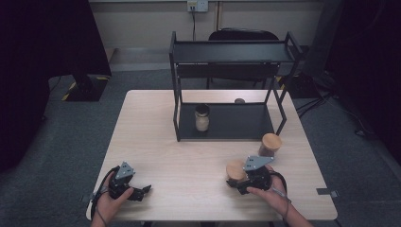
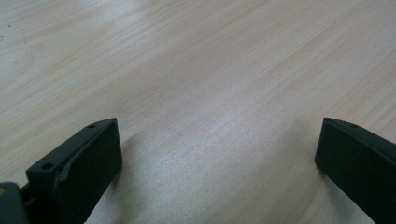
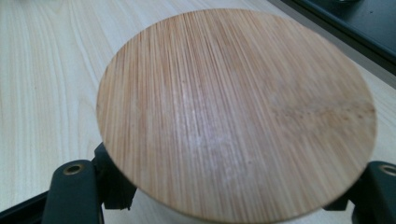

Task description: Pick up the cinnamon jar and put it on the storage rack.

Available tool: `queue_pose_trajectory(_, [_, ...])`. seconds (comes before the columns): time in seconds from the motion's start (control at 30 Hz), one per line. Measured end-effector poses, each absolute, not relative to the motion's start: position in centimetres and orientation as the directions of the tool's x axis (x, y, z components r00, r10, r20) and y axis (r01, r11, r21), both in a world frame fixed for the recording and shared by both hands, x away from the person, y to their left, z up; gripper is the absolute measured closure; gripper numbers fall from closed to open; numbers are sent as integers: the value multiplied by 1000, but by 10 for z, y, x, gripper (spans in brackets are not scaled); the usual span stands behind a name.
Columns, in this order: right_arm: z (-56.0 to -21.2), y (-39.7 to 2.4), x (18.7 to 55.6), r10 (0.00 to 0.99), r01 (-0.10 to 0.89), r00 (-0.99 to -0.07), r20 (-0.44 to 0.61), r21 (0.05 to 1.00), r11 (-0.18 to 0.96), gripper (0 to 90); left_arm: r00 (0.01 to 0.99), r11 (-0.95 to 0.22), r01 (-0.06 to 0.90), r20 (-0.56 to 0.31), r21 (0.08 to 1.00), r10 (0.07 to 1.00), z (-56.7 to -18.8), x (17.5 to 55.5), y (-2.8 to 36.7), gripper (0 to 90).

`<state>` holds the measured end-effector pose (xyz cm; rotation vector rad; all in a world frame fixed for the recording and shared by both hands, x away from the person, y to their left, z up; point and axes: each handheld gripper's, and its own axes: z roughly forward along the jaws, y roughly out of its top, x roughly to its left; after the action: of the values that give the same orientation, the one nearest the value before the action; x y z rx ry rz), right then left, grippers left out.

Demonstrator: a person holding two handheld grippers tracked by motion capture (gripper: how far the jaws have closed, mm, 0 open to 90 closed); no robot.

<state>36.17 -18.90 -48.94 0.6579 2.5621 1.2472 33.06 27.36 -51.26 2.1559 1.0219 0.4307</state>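
Light is falling from overhead, leaving the table (image 1: 156,142) evenly lit while the room's left and right edges are sinking into black. The high view is looking soft and low in detail. A pale sheen is showing on the wood in the left gripper view. The lid (image 3: 236,112) is blurring slightly at its near edge.

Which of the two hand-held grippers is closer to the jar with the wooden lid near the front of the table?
The right gripper: its jaws are closed around the wooden-lidded jar. The left gripper rests open on the table, far off to the jar's left.
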Motion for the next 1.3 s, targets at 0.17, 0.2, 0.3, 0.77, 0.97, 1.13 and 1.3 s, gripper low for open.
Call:
queue_pose_trajectory(0.17, [-485,-186,367,491,301,-871,-5,784,542,248,633,-442,540,0,716,774,-513,331,274,1])
queue_pose_trajectory(0.2, [-484,-186,369,494,302,-870,-5,785,540,248,633,-442,541,0,716,774,-513,331,274,1])
queue_pose_trajectory(0.3, [-481,-183,373,501,304,-866,-7,788,536,248,633,-442,541,-1,716,774,-513,331,274,1])
queue_pose_trajectory(0.77, [-475,-174,387,520,321,-854,-10,775,544,248,633,-442,540,0,716,774,-513,331,274,1])
queue_pose_trajectory(0.97, [-472,-171,393,535,334,-845,-4,778,533,248,633,-442,541,0,716,774,-513,331,274,1])
queue_pose_trajectory(1.13, [-470,-168,398,542,338,-840,-1,780,526,248,635,-445,539,3,715,773,-513,331,274,1])
queue_pose_trajectory(1.3, [-468,-167,403,553,350,-833,7,781,517,248,635,-445,539,3,715,773,-513,331,274,1])
